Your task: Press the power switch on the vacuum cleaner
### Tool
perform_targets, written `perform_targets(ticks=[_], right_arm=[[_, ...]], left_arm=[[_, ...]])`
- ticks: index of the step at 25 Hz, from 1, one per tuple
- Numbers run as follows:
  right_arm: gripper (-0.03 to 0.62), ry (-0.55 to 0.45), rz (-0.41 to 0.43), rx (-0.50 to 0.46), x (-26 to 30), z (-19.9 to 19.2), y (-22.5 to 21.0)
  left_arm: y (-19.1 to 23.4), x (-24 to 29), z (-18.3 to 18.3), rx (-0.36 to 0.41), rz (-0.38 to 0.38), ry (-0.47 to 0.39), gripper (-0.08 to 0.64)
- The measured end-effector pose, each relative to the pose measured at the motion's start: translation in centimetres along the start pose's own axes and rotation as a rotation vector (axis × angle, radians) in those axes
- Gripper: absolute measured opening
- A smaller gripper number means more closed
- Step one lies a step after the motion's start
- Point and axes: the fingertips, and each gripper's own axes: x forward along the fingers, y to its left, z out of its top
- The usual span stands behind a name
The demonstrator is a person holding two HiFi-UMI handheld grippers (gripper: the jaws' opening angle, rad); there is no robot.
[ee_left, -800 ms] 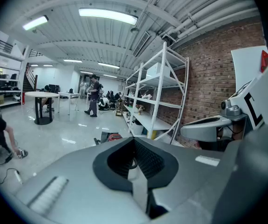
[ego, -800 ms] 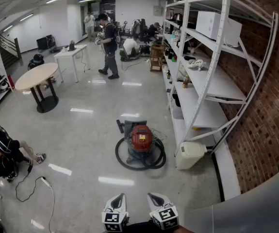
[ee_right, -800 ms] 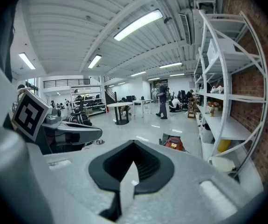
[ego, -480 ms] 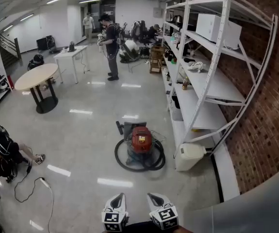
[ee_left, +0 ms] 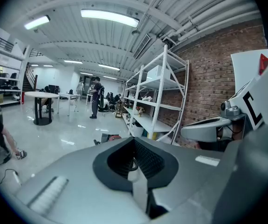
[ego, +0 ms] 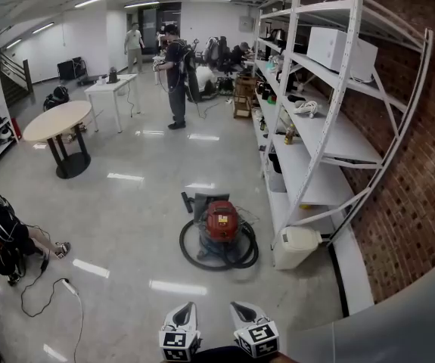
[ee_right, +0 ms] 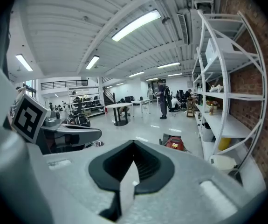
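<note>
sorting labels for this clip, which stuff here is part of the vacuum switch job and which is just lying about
For the job:
- vacuum cleaner, hose coiled around it
- left gripper and right gripper, both shut and empty

Just lying about:
- round table
- white bin
- shelving rack
- microwave
- floor cable

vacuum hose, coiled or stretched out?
Coiled: the black hose lies in a ring around the base of the red vacuum cleaner.
</note>
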Motion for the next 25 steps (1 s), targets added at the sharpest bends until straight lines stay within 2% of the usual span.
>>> perform_targets(ticks=[8,18,25], right_arm=[[-0.008,0.009,-0.005,-0.001,1.4,0.5,2.2],[-0.008,0.003,-0.008,-0.029,3.8,1.5,7.0],[-0.008,0.032,-0.008,-0.035,4.1,1.9,9.0]], left_arm=[[2.8,-1.3,-0.4,-0.016,0.019,0.010,0.015],[7.4,-3.6,0.2,-0.036,0.022,-0.027,0.015],[8.8,-4.4,-0.4,-0.051,0.011,-0.046,0.015]])
